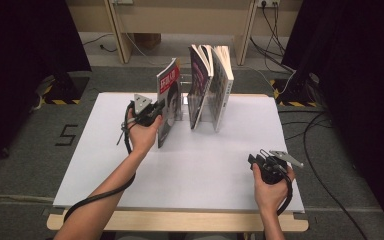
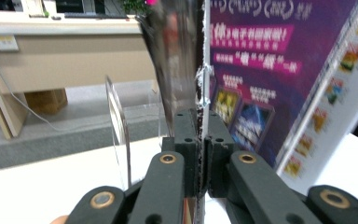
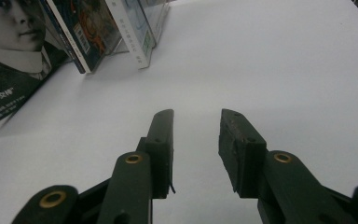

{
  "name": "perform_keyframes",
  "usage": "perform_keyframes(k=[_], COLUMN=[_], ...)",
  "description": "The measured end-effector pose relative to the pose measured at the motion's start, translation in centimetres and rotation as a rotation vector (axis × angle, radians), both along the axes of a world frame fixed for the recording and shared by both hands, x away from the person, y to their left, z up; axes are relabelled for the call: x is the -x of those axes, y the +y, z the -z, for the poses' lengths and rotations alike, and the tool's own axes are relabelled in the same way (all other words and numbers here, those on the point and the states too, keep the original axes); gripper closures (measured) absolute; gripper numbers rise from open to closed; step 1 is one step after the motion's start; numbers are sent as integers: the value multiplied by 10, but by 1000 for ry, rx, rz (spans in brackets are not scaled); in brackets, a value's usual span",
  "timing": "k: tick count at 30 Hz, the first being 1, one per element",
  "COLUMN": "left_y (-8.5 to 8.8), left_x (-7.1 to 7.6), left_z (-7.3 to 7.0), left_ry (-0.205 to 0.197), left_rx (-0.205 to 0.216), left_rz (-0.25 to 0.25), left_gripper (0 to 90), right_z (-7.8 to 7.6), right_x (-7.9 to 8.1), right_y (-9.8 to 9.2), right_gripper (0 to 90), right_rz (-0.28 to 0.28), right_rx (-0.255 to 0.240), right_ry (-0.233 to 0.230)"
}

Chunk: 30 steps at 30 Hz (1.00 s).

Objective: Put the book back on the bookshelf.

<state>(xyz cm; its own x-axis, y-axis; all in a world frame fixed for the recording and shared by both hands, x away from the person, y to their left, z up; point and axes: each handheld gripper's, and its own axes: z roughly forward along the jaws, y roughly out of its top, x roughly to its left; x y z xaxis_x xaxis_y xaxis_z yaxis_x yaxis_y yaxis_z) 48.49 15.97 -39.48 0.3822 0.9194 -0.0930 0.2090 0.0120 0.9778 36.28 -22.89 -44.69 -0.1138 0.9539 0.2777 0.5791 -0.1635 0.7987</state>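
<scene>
magazine (image 1: 167, 102): upright | red title, portrait cover | left gripper (image 1: 152, 114) clamping edge

Magazine (image 1: 167, 102) left of books (image 1: 210, 90)

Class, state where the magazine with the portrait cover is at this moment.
In the high view, the magazine with the portrait cover stands at the table's far left-centre, clamped by the left gripper, left of two upright books.

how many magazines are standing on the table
3: a red-and-grey portrait magazine at left, clamped in the left tongs; a dark purple one in the middle; a white-backed one at right. More may be hidden.
</scene>
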Motion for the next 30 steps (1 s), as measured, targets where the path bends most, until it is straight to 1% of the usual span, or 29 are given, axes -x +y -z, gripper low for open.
perform_keyframes(k=[2,3,4,6,11,12,15,18,25,28,30], left_y=[2,2,2,2,4,4,4,3,-4,-7,-10], left_x=[3,5,7,10,9,7,1,-8,-23,-29,-30], left_z=[1,0,0,-2,-6,-7,-13,-19,-30,-36,-42], left_ry=[1,5,11,27,73,77,86,108,110,114,110], left_rx=[10,11,11,5,31,29,29,28,-7,-2,0], left_rz=[0,5,13,24,31,30,17,5,-16,-30,-29], left_gripper=[859,859,858,856,823,808,743,674,564,529,528], right_z=[0,1,1,1,1,1,2,3,4,4,4], right_x=[0,0,0,0,0,0,0,-1,-2,-2,-2], right_y=[0,0,0,1,2,1,1,1,-1,-1,0], right_gripper=[658,658,658,658,656,655,653,651,646,645,644], right_rz=[0,-3,-1,-6,-7,-13,-13,-13,-16,-15,-17], right_rx=[2,7,2,6,0,6,6,2,-5,-13,-11], right_ry=[3,1,4,2,7,4,7,13,23,30,31])
